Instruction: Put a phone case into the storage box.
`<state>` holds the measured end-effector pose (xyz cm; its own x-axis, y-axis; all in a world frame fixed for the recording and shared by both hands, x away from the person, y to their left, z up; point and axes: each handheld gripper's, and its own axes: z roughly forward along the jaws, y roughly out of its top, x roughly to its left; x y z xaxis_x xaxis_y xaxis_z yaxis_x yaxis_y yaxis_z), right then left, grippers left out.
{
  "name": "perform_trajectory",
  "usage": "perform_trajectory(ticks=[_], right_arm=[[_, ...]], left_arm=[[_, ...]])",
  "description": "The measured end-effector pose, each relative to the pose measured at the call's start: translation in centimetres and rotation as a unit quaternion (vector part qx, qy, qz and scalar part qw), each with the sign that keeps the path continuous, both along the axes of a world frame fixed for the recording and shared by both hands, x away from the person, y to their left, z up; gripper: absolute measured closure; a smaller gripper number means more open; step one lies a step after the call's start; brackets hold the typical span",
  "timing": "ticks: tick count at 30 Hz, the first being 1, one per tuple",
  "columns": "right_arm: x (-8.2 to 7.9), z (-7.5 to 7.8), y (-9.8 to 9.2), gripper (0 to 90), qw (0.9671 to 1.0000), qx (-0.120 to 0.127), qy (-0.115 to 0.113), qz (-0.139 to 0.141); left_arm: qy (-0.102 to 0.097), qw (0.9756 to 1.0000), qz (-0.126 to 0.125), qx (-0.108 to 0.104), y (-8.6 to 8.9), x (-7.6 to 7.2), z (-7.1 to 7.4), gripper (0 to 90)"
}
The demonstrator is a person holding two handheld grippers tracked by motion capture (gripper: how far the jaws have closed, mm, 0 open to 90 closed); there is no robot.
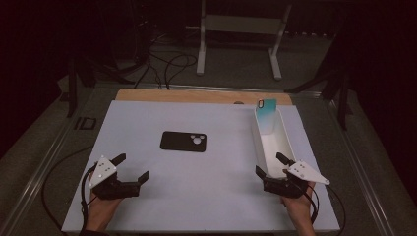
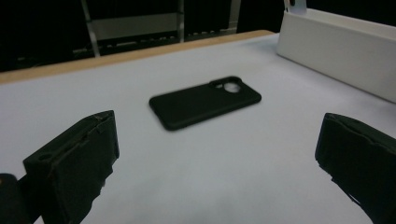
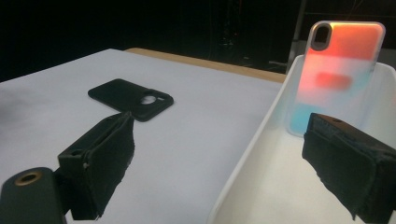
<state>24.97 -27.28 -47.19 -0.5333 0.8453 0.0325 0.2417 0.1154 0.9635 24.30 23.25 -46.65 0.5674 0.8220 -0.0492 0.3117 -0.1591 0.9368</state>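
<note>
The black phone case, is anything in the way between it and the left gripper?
No, nothing visible is. The black phone case lies flat on the white table, and only bare table stretches between it and the open left gripper. The white bin stands off to the side, by the right gripper.

A dim room surrounds the white-covered wooden surface [image 1: 147, 123], with grey carpeted floor [image 1: 236, 69], black cables [image 1: 169, 64] and a white metal stand [image 1: 241, 24] beyond.

Matt black phone case [image 1: 183, 141]; glossy iridescent case [image 3: 334, 74] (translucent); white plastic bin [image 1: 290, 142].
</note>
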Motion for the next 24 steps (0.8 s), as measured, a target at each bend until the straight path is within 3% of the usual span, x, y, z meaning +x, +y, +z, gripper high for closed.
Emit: perform_trajectory(ticks=[6,13,20,21,24], right_arm=[[0.0,0.0,-0.2,9.1,0.9999,0.005,-0.005,-0.014],[-0.1,0.0,-0.2,9.1,0.9999,0.003,-0.008,-0.015],[0.0,0.0,-0.4,9.1,0.9998,0.006,-0.009,-0.019],[0.0,0.1,-0.5,9.1,0.9998,0.006,-0.009,-0.019],[0.0,0.0,-0.4,9.1,0.9998,0.009,-0.008,-0.018]], left_arm=[[-0.012,0.9999,-0.005,-0.005,-0.6,1.8,2.2,1.4],[0.0,0.9998,-0.018,0.001,-1.9,4.3,4.0,4.8],[0.013,0.9995,-0.024,0.014,-3.3,6.9,4.4,7.8],[0.02,0.9993,-0.024,0.02,-3.9,8.0,4.3,7.8],[0.026,0.9991,-0.018,0.029,-4.6,9.4,4.2,11.2]])
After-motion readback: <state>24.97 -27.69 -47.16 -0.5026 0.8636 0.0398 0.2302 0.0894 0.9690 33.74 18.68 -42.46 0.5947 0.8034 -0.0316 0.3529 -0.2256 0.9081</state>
